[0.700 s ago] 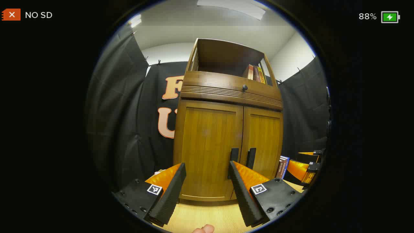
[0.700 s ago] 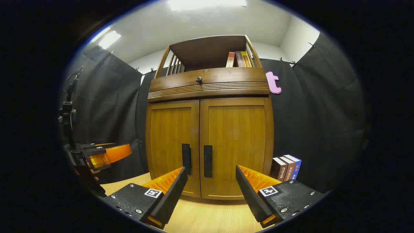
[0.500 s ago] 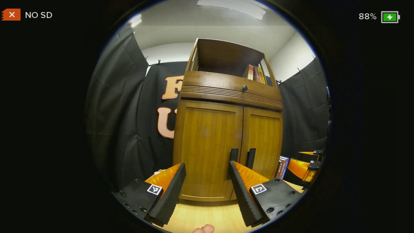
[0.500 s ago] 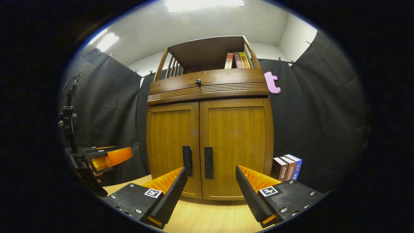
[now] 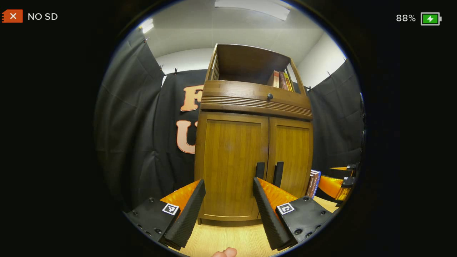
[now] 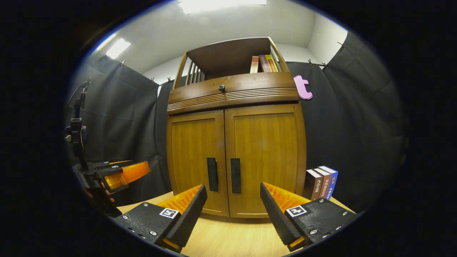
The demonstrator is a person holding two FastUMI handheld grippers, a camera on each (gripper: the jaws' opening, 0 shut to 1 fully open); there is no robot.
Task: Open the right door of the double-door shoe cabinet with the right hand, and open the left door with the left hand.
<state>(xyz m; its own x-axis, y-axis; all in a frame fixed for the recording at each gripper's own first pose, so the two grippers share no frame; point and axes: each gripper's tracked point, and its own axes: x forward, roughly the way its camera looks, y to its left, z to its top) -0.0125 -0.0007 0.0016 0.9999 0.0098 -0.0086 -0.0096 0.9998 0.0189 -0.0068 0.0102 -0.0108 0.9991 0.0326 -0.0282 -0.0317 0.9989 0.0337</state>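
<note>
right gripper view – right claw gaping, shoe cabinet just ahead, apart

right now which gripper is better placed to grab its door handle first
Right. The right gripper is open with the right door's handle straight ahead between its fingers. The left gripper is open too, but its handle sits off to one side.

Your left gripper hides the left handle's lower end; book spines too small to read; fingertip cut off at bottom edge.
</note>
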